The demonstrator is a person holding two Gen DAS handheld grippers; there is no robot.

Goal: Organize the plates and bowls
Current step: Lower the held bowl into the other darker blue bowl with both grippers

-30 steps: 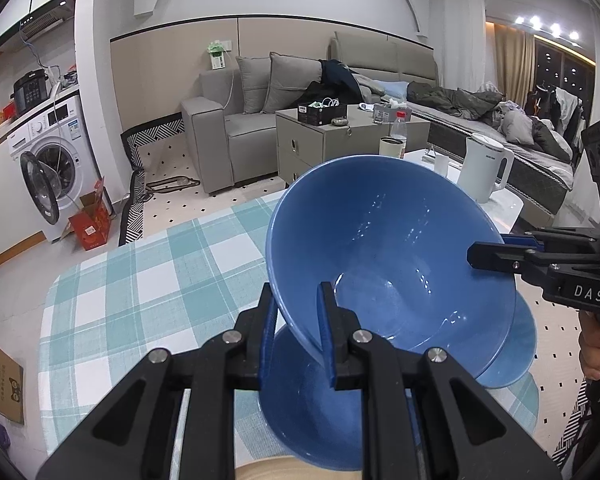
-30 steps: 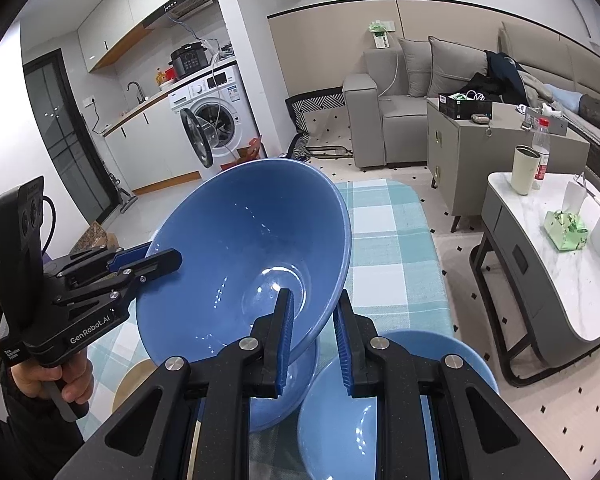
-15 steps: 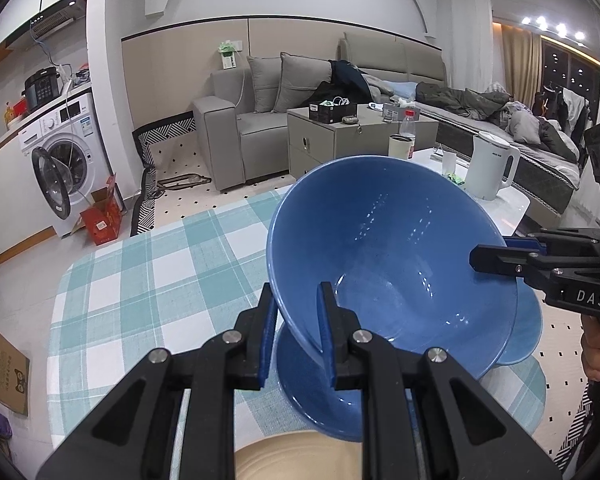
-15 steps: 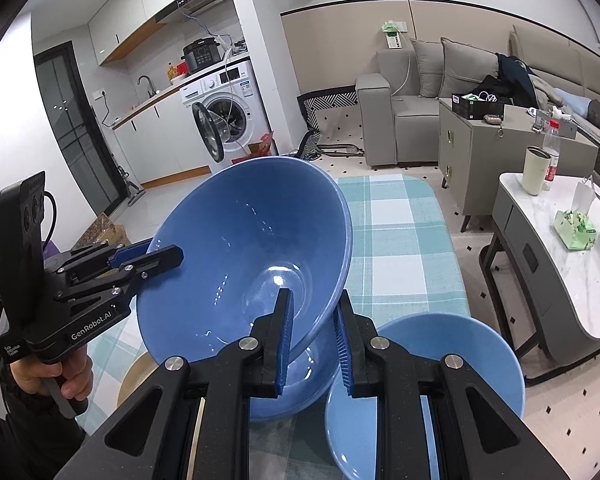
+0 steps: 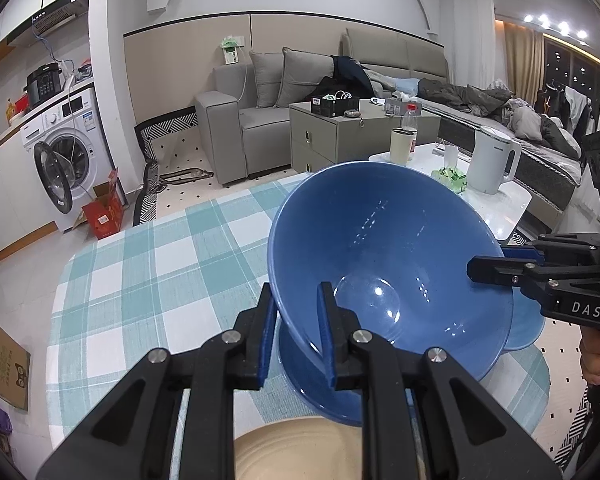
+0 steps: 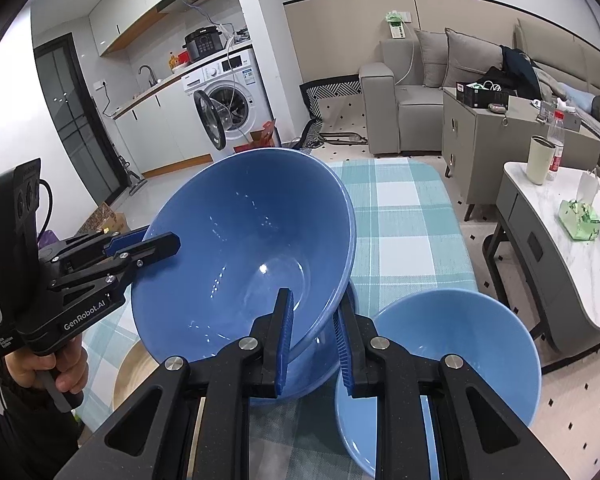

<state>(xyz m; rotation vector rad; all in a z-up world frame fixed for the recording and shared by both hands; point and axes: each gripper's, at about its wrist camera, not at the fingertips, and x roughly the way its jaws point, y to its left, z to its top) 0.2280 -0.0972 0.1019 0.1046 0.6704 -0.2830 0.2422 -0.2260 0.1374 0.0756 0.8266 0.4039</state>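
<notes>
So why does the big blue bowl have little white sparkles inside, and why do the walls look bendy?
Left wrist view: the sparkles in the blue bowl are ceiling-light glare. Right wrist view: same glare; the fisheye lens curves the walls.

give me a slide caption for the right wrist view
Both grippers, right gripper and left gripper, clamp opposite rims of a large blue bowl above a second blue dish, beside a lighter blue bowl.

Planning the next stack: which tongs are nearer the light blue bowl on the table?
Right. The right tongs are just beside the light blue bowl, gripping the large blue bowl by the rim on that side; the left tongs grip the opposite rim, across it.
</notes>
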